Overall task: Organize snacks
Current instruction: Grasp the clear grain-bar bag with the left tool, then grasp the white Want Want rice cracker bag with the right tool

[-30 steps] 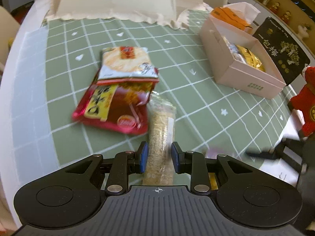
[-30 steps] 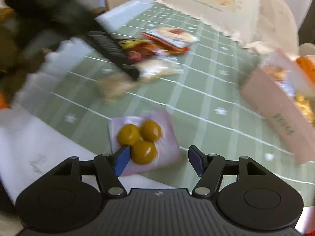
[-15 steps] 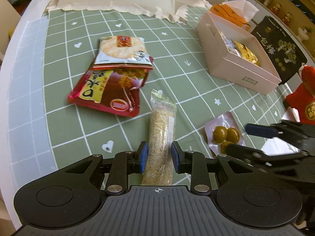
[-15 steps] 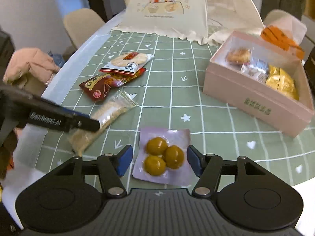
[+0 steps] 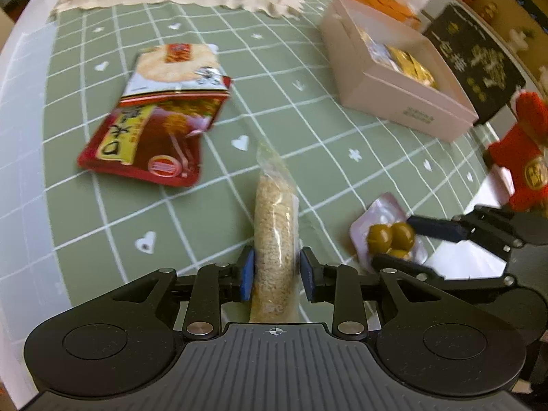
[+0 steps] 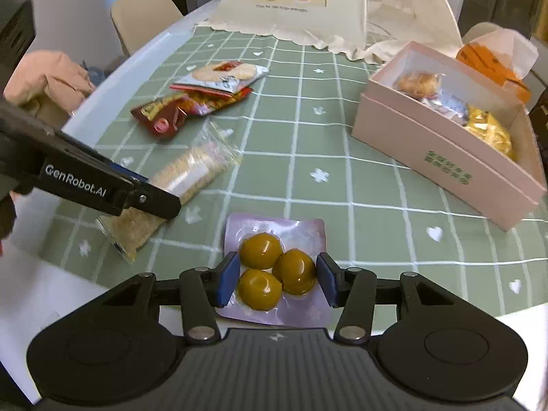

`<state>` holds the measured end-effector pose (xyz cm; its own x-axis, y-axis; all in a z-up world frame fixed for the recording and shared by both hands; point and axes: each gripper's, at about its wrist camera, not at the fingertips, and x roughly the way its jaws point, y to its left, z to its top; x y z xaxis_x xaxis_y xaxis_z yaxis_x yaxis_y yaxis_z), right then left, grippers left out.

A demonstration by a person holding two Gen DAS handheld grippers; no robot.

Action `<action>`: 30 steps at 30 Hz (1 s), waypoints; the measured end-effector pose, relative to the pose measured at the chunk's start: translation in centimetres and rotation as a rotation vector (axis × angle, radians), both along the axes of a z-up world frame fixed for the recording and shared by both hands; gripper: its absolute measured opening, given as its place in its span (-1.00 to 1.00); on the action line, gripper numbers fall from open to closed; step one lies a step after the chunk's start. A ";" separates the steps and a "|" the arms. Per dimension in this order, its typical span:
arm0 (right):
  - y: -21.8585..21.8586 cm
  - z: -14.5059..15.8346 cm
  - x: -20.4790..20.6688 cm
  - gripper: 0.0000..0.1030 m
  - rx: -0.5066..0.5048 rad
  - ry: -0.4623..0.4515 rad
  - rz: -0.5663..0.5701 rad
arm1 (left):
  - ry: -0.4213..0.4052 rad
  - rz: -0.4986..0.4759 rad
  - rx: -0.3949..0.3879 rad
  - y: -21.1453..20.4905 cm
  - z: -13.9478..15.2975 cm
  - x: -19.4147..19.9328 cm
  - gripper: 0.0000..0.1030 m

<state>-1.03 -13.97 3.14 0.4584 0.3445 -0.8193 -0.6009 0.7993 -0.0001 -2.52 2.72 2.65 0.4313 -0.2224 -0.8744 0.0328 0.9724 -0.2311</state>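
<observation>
1. Since the earlier frame, the right gripper (image 6: 277, 282) has narrowed around the purple pack of three olive-green balls (image 6: 275, 274), which was loosely framed before
2. Its fingers (image 6: 227, 282) are closing; the pack lies on the worktop (image 6: 376, 219) between them, pads beside the balls
3. Left gripper (image 5: 276, 275) straddles the clear crumb stick pack (image 5: 274, 236); its fingers (image 5: 247, 274) are opening, a sliver clear of the wrapper
4. Pink box (image 6: 445, 167) sits well apart, right
5. Red pouch (image 5: 150, 144) and cracker packet (image 5: 174, 68) overlap beyond
</observation>
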 end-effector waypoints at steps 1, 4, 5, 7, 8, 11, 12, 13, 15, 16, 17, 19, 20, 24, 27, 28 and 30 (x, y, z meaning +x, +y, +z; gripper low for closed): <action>-0.4 0.0 0.0 -0.04 -0.011 -0.007 -0.007 | -0.002 -0.012 0.012 -0.4 0.0 0.1 -0.35; -1.8 0.0 0.2 -0.04 -0.028 -0.019 -0.046 | -0.003 -0.023 0.014 -0.8 0.0 0.3 -0.35; -2.2 0.0 0.4 -0.04 -0.027 -0.019 -0.055 | -0.004 -0.023 0.012 -0.8 0.0 0.4 -0.35; -2.7 -0.1 0.5 -0.04 -0.028 -0.019 -0.069 | -0.004 -0.021 0.008 -0.9 -0.1 0.6 -0.35; -2.8 -0.1 0.5 -0.03 -0.030 -0.022 -0.071 | -0.005 -0.019 0.004 -0.9 -0.1 0.6 -0.35; -2.6 -0.3 0.3 -0.02 -0.040 -0.039 -0.071 | 0.001 -0.021 -0.001 -0.9 0.0 0.8 -0.34; -2.5 -0.3 0.2 -0.02 -0.044 -0.045 -0.069 | 0.005 -0.029 -0.006 -0.9 0.1 0.8 -0.33; -2.4 -0.3 0.1 -0.01 -0.046 -0.050 -0.069 | 0.009 -0.044 -0.023 -0.8 0.4 0.9 -0.33; -2.5 -0.3 0.2 0.00 -0.044 -0.049 -0.071 | -0.023 -0.064 -0.067 -0.3 1.7 1.0 -0.33; -2.5 -0.3 0.2 0.00 -0.042 -0.047 -0.071 | -0.060 -0.062 -0.090 0.2 2.7 1.2 -0.33; -2.5 -0.3 0.3 0.00 -0.041 -0.044 -0.071 | -0.109 -0.041 -0.107 1.0 3.8 1.4 -0.33; -2.4 -0.2 0.4 0.00 -0.043 -0.041 -0.072 | -0.197 0.054 -0.133 3.2 5.8 2.3 -0.34; -2.4 -0.2 0.4 0.00 -0.045 -0.037 -0.073 | -0.227 0.114 -0.141 4.5 6.3 2.9 -0.34; -2.1 0.1 0.8 0.06 -0.049 -0.003 -0.067 | -0.240 0.364 -0.126 9.9 5.2 6.7 -0.34; -2.0 0.7 1.1 0.06 -0.037 0.030 -0.064 | -0.214 0.446 -0.147 12.5 3.0 9.8 -0.34; -1.9 1.1 1.1 0.06 -0.029 0.036 -0.060 | -0.201 0.444 -0.147 12.8 2.3 10.8 -0.34; -1.7 1.9 1.2 0.08 -0.023 0.031 -0.053 | -0.182 0.421 -0.128 12.6 0.9 12.4 -0.34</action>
<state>0.21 -15.65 5.07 0.4501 0.3011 -0.8407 -0.5579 0.8299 -0.0015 9.91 15.30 3.59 0.6505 -0.0961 -0.7534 -0.3073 0.8738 -0.3768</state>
